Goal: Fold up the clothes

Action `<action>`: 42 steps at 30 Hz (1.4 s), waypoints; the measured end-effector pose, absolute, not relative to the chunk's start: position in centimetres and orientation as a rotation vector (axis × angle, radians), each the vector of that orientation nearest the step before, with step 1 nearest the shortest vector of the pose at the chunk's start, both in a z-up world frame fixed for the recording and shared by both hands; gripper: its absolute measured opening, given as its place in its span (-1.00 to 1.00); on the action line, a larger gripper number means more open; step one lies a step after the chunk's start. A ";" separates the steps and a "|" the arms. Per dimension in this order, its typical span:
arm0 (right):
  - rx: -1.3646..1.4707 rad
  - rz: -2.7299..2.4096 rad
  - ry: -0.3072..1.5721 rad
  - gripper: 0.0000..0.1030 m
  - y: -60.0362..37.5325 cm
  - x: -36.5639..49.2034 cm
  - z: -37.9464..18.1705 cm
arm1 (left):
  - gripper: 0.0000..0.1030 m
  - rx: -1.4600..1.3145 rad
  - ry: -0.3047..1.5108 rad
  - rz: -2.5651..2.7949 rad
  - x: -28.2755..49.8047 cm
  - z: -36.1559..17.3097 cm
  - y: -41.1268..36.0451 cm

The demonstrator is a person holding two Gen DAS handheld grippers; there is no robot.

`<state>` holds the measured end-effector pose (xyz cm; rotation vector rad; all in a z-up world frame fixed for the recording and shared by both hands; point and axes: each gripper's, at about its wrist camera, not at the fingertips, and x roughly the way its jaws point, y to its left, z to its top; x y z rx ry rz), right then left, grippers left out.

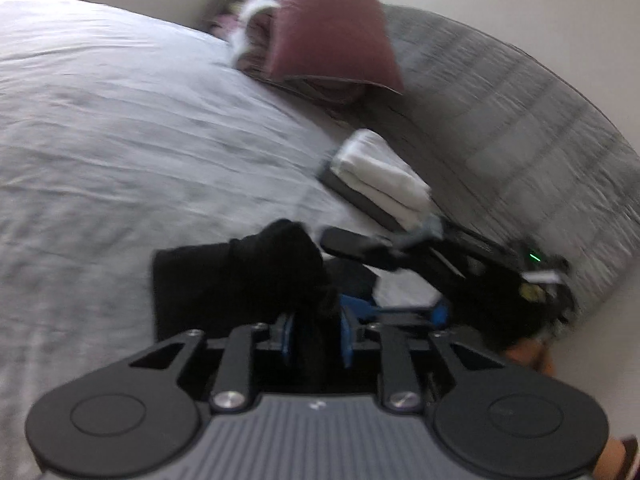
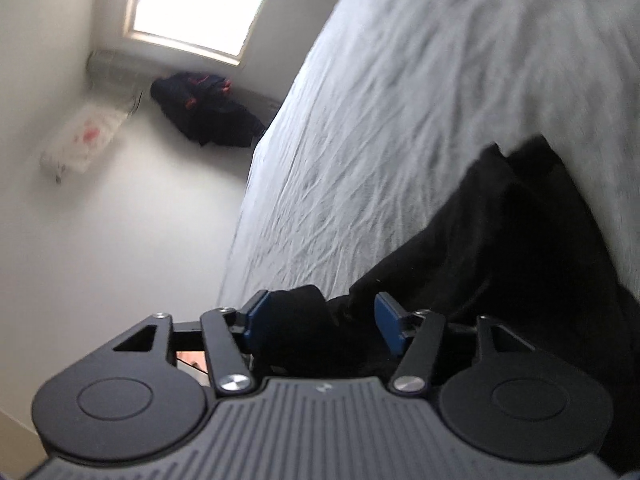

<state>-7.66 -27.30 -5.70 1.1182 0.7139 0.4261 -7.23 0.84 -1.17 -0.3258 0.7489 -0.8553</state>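
A wrinkled white bedsheet (image 1: 120, 120) covers the bed. On it near my grippers lies the black garment (image 1: 224, 280). My left gripper (image 1: 316, 334) is pinched onto a bunched fold of it; my right gripper (image 2: 320, 324) stands wider, with cloth between its blue pads (image 2: 387, 326).

Setting: a bedroom in a home. A wide bed (image 1: 120, 120), covered in a wrinkled white sheet, is seen filling most of both views. A mauve pillow (image 1: 328, 28) is propped at 12 o'clock in the left wrist view, against a grey padded headboard (image 1: 520, 92). Folded white linen (image 1: 380, 176) is stacked at 2 o'clock from centre. In the right wrist view, a bright window (image 2: 200, 0) is set at 11 o'clock in plain pale walls, with a dark heap, possibly clothing (image 2: 208, 108), below it; the blur prevents certainty.
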 end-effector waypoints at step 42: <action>1.072 0.508 0.619 -0.70 -31.8 -8.7 -2.0 | -0.21 -0.118 0.511 -0.840 -6.6 -2.7 -1.8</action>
